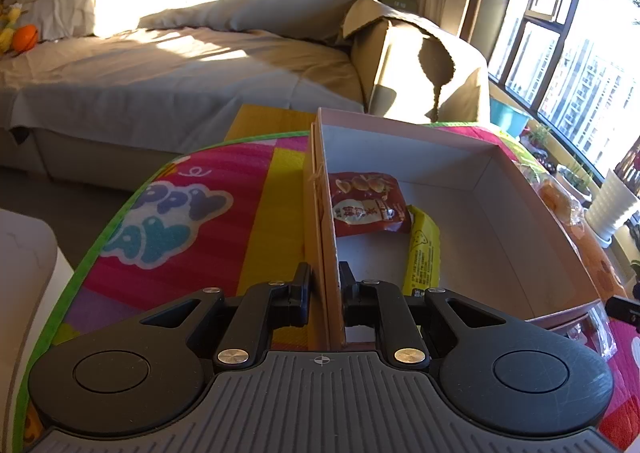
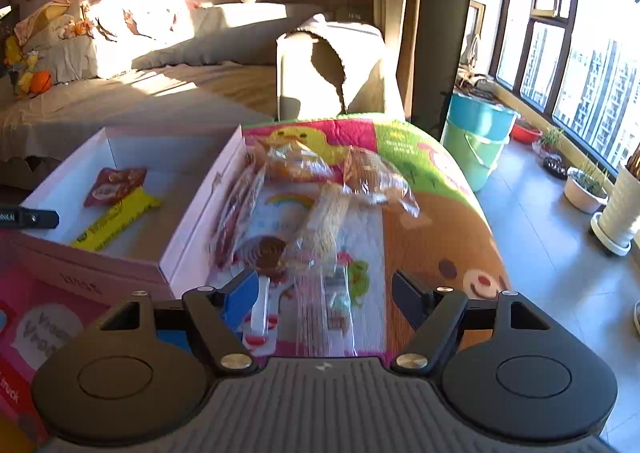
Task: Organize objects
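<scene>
A pink box (image 1: 404,135) with a white inside lies on a colourful play mat (image 1: 168,221). In it are a red snack packet (image 1: 366,203) and a yellow snack bar (image 1: 424,249). My left gripper (image 1: 325,273) is shut on the box's left wall (image 1: 332,253). In the right wrist view the box (image 2: 200,209) is at the left, with the red packet (image 2: 114,185) and yellow bar (image 2: 116,219) inside. My right gripper (image 2: 324,281) is open above clear-wrapped snacks (image 2: 320,221) beside the box. Bread bags (image 2: 372,177) lie further ahead.
A sofa bed (image 1: 168,65) with bedding stands behind the mat. A cardboard box (image 1: 404,65) sits at the sofa's end. Teal and green buckets (image 2: 476,133) and plant pots (image 2: 584,189) stand by the window at the right. The mat edge drops off to the right (image 2: 492,221).
</scene>
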